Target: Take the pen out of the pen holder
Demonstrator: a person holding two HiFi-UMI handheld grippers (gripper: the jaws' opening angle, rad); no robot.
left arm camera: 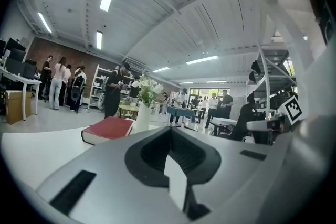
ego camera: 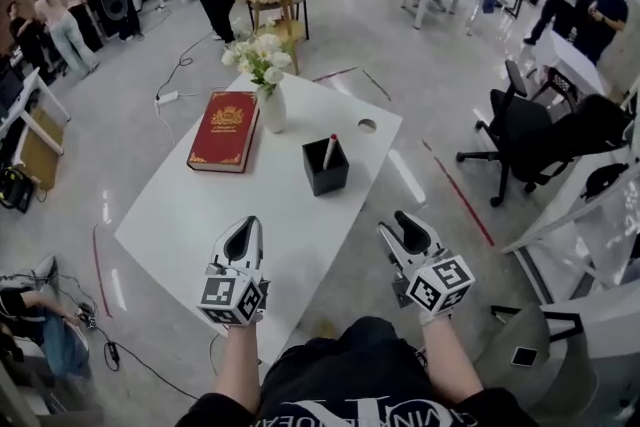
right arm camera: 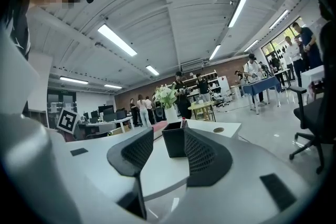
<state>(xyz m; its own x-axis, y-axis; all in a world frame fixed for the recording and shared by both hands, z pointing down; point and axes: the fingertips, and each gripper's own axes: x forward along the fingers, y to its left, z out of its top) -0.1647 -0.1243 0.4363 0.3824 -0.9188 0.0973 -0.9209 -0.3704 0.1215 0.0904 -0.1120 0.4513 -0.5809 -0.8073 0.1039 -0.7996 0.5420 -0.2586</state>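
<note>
Open-plan workshop, grey floor, people standing at the far edges. A white table (ego camera: 180, 205) is seen from above, and 4 items are laid out on it: a red book (ego camera: 223, 131), a white vase (ego camera: 272, 107) with white flowers just beside the book's far corner, a black pen holder (ego camera: 325, 168) near the table centre, and 1 pen (ego camera: 329, 150) standing tilted inside the holder, red tip up. A round cable hole (ego camera: 366, 126) is visible beyond the holder. A black office chair (ego camera: 530, 135) is parked well off to the right.

Left gripper (ego camera: 243, 235): held over the near table edge, jaws brought together, nothing between them. Book and vase are seen ahead in its own view.

Right gripper (ego camera: 408, 227): held just off the near right edge of the table, jaws apart by a moderate gap, nothing gripped. In the right gripper view the pen holder is framed in that gap but sits farther out on the table, not touched.

Pen is not contacted by either gripper.
</note>
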